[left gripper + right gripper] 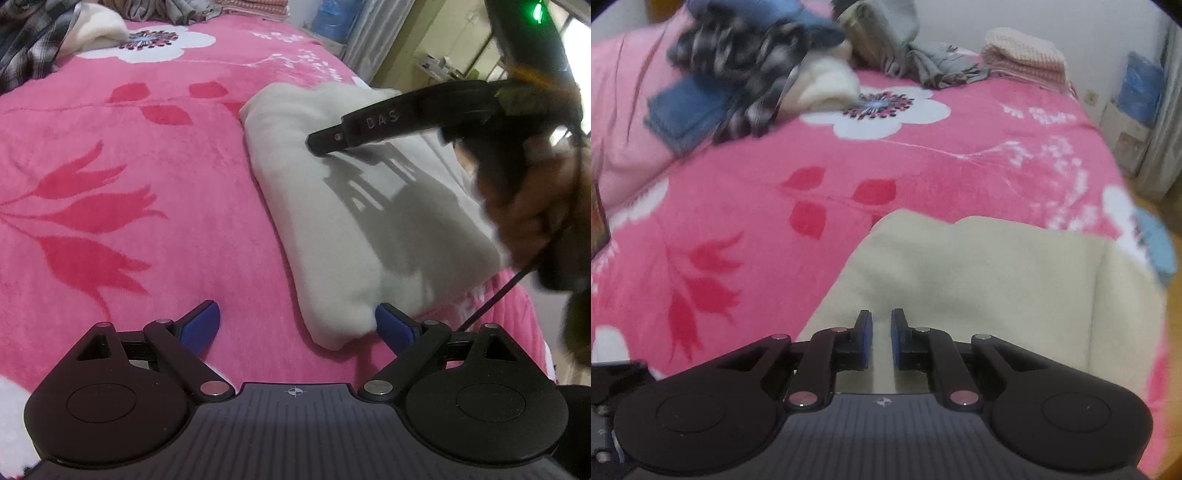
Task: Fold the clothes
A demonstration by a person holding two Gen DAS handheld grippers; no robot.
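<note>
Two wrist views look down onto a bed covered by a bright pink blanket (129, 206) printed with red tulips and white blossoms. It fills most of both pictures.

Next in size, a cream fleece garment (354, 221) lies on the blanket near the bed's edge, already gathered into a thick, roughly rectangular bundle with rounded corners. It looks folded at least once, so this piece seems close to done, perhaps needing a last press or tidy.

Further back, against the head of the bed, sits a heap of unfolded clothes (746, 74): a dark plaid shirt, blue denim, grey pieces and another cream item. A small folded checked stack (1023, 55) rests beside them. Judging from that heap, most of the task is left.

Smaller again are the tools. In the left wrist view the right gripper (321, 142), held in a person's hand (524, 206), reaches over the cream bundle with its tip at or just above the top surface; contact cannot be told. Its jaws are drawn nearly together with nothing between them, and the right wrist view shows only cream fabric beyond the tips.

The left gripper (297, 325) has its jaws spread wide at the bundle's near corner. One blue pad (393, 325) is touching or just beside the fleece; the other hangs over bare blanket. Nothing is gripped.
</note>
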